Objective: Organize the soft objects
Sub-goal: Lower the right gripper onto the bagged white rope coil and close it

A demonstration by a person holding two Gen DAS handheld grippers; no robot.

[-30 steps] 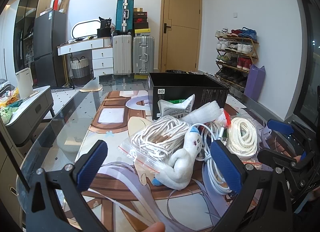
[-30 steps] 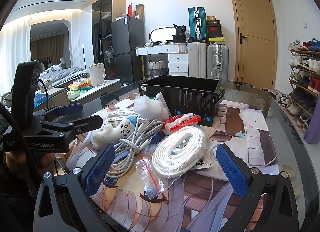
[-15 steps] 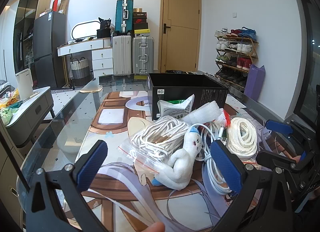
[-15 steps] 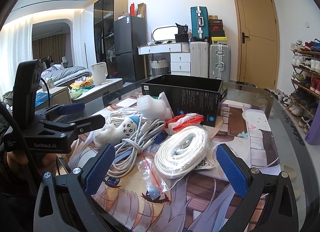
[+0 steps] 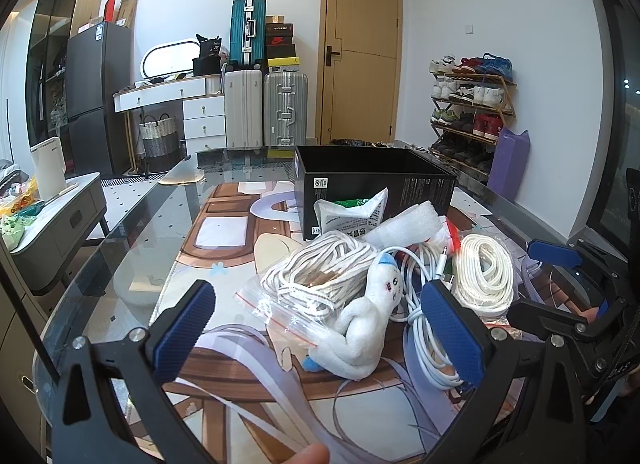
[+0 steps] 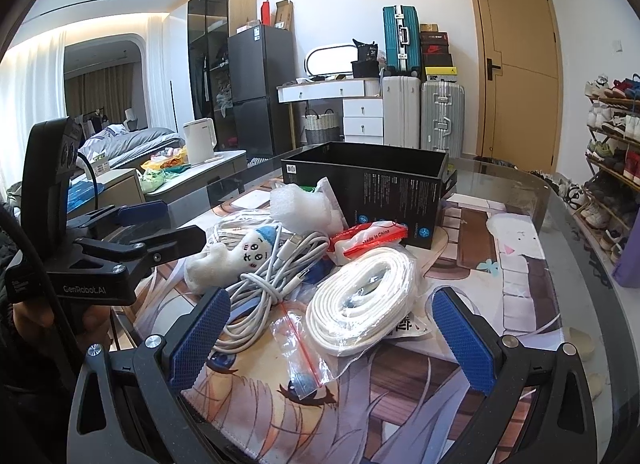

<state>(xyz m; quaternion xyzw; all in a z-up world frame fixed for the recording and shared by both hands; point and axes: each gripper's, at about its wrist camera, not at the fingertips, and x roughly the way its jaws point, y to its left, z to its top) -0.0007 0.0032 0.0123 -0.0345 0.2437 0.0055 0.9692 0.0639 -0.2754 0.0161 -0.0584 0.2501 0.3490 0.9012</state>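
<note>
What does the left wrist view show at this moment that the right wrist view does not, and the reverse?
Only the left wrist view: the left tongs seen head on, open, framing the white plush toy, and a purple bag by the shoe rack.

Only the right wrist view: the right tongs seen head on, open over the bagged white rope coil, plus a bed at the back.

Both: the black box, plush toy, white cable bundle, foam piece and suitcases.
</note>
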